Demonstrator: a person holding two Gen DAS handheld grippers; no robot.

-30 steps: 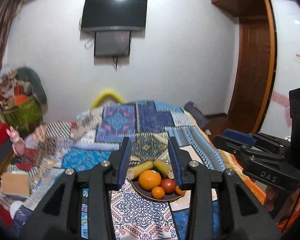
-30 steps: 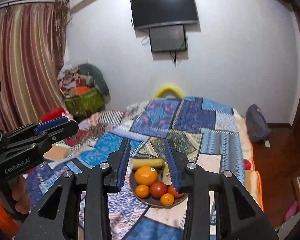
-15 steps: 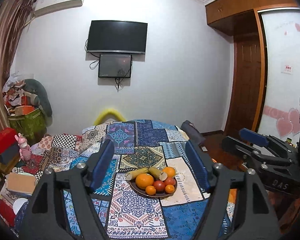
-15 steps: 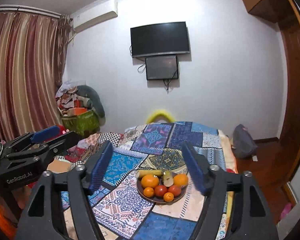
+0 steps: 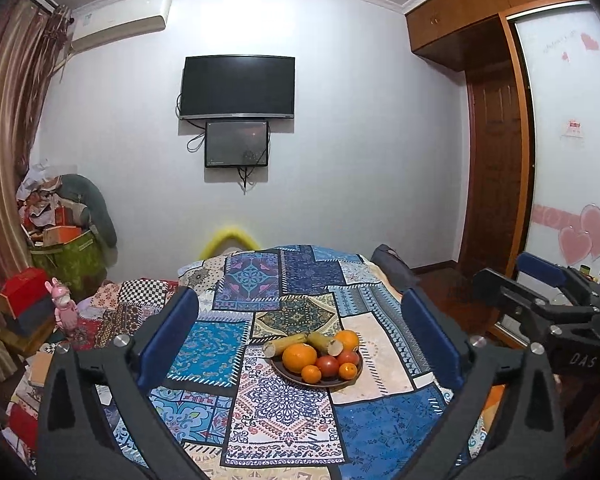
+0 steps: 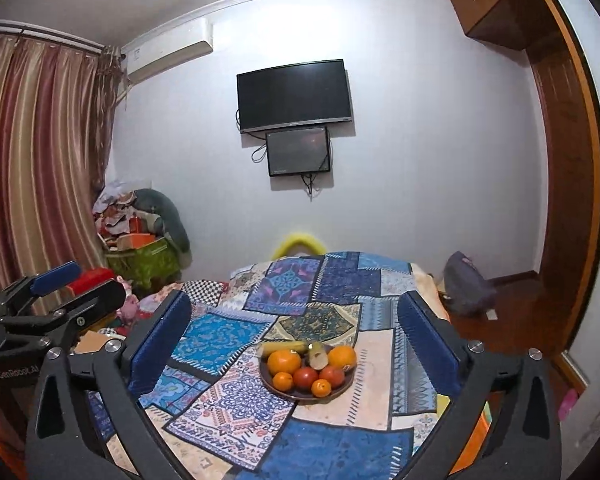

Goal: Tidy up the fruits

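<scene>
A dark round bowl [image 5: 288, 376] of fruit sits on a patchwork bedspread [image 5: 284, 432]. It holds two large oranges [image 5: 299, 357], small tangerines [image 5: 311, 374], red tomatoes [image 5: 327, 365] and two yellow-green stalk pieces [image 5: 286, 342]. The bowl also shows in the right wrist view [image 6: 300, 394]. My left gripper [image 5: 300, 336] is wide open and empty, held well above and short of the bowl. My right gripper [image 6: 294, 336] is also wide open and empty, held back from the bowl. Each gripper shows at the edge of the other's view.
A bed covered by the patchwork spread fills the middle. A pile of clutter and a green box [image 5: 66, 256] stand at the left by the curtain. A wooden door and wardrobe [image 5: 496, 184] are at the right. A dark bag [image 6: 466, 288] lies on the floor.
Both grippers have opened from nearly shut to wide open and pulled back and up from the bowl, so the fruit looks smaller and farther away.
</scene>
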